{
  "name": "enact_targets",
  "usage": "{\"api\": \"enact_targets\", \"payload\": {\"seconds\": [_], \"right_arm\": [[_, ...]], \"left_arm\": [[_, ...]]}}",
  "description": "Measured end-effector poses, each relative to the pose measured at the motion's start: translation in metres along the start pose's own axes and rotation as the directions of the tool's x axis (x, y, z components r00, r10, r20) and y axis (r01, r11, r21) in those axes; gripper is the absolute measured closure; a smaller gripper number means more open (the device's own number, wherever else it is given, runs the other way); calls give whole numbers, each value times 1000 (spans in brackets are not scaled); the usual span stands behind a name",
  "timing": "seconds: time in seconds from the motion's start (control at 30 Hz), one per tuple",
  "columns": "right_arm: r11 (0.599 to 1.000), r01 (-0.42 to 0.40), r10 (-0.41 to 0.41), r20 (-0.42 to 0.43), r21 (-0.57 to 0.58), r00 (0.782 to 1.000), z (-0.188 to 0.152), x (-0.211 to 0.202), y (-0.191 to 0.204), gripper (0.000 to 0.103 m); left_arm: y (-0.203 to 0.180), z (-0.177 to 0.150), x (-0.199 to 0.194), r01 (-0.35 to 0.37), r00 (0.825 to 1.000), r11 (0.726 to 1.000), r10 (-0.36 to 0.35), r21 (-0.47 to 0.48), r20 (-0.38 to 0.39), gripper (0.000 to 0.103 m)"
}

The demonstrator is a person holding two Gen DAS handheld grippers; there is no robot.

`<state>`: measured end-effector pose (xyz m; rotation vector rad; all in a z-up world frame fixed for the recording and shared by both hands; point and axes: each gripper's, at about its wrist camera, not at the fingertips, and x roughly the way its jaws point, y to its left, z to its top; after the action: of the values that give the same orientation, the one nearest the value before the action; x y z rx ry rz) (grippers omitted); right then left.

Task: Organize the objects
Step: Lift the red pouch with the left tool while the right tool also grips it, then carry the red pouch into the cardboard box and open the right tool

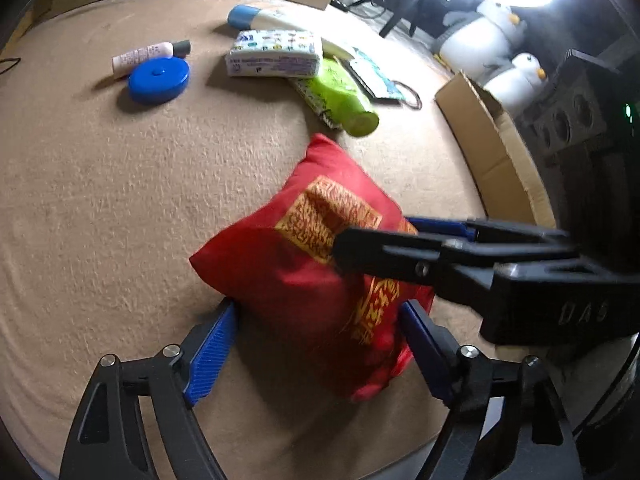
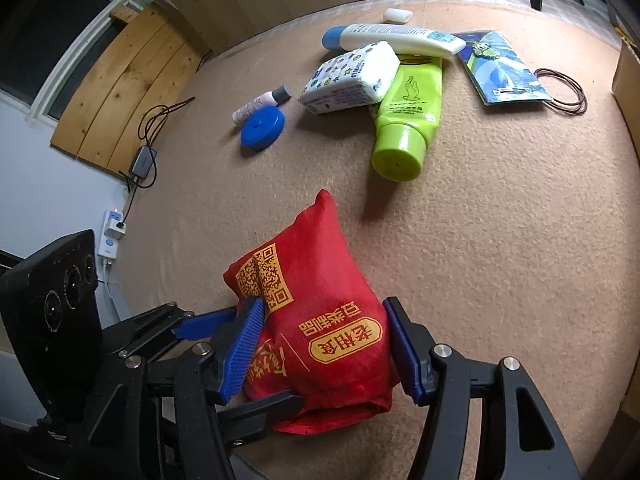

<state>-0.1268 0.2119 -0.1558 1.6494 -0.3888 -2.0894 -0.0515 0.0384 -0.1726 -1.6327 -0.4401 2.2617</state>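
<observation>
A red cloth pouch (image 1: 304, 248) with gold print lies on the beige carpet (image 1: 120, 200). In the right wrist view my right gripper (image 2: 323, 304) is shut on the pouch (image 2: 320, 280), both blue pads pressed into its sides. My left gripper (image 1: 320, 306) straddles the same pouch crosswise with its jaws wide. One pad tip is at the pouch's corner and the other rests by its edge, without squeezing. From the right, the right gripper (image 1: 376, 236) reaches over the pouch. One of the left gripper's fingers (image 2: 264, 404) shows under the pouch's near end.
Farther back lie a blue round case (image 2: 263, 126), a small pink tube (image 2: 256, 106), a tissue pack (image 2: 352, 78), a green tube (image 2: 408, 120), a white tube (image 2: 392, 36), a blue card pack (image 2: 500, 68) and hair ties (image 2: 564, 92). An open cardboard box (image 1: 492, 152) stands right.
</observation>
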Motion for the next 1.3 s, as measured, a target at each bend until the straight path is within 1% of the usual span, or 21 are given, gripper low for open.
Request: {"api": "enact_targets", "payload": {"seconds": [0.1,0.23,0.3,0.43,0.53,0.6,0.73,0.9,0.97,1.07,1.13,1.23,1.3], "right_arm": [[1000,-5,5,5,16,1000,0,-1,0,46],[1000,-9,8,29,25,1000,-5,-12,-2,46],[999,-7,5,52,45,999,-6,-21,-7,46],[997,-2,-7,108,80,994,-6,-47,-17,46],[995,13,-29,160,101,987,-6,-73,-26,46],[993,24,-47,195,119,980,-5,-92,-35,46],[988,52,-89,259,146,962,-9,-131,-59,46],[974,71,-139,319,216,938,-14,-176,-105,46],[967,80,-160,334,241,929,-15,-188,-119,46],[956,101,-197,350,275,916,-17,-204,-142,46],[949,109,-217,359,297,908,-18,-211,-155,46],[938,123,-241,355,324,903,-19,-215,-168,46],[920,168,-294,343,354,892,-21,-216,-175,43]], "left_arm": [[1,6,-3,24,1000,999,-24,-22,10,23],[-13,14,-7,24,999,1000,-24,9,29,23],[-23,19,-8,29,999,999,-30,24,40,23],[-53,30,-16,39,997,996,-44,83,65,23],[-80,43,-21,62,994,990,-74,128,85,23],[-99,53,-22,71,991,984,-88,162,99,23],[-151,79,-7,98,986,968,-125,230,108,23],[-207,99,13,124,981,947,-162,296,109,23],[-229,107,26,135,980,938,-174,320,97,23],[-254,114,42,143,980,927,-181,347,80,23],[-264,115,49,141,981,920,-179,365,72,23],[-277,117,61,116,987,912,-149,393,56,22],[-279,117,64,108,989,908,-141,404,51,21]]}}
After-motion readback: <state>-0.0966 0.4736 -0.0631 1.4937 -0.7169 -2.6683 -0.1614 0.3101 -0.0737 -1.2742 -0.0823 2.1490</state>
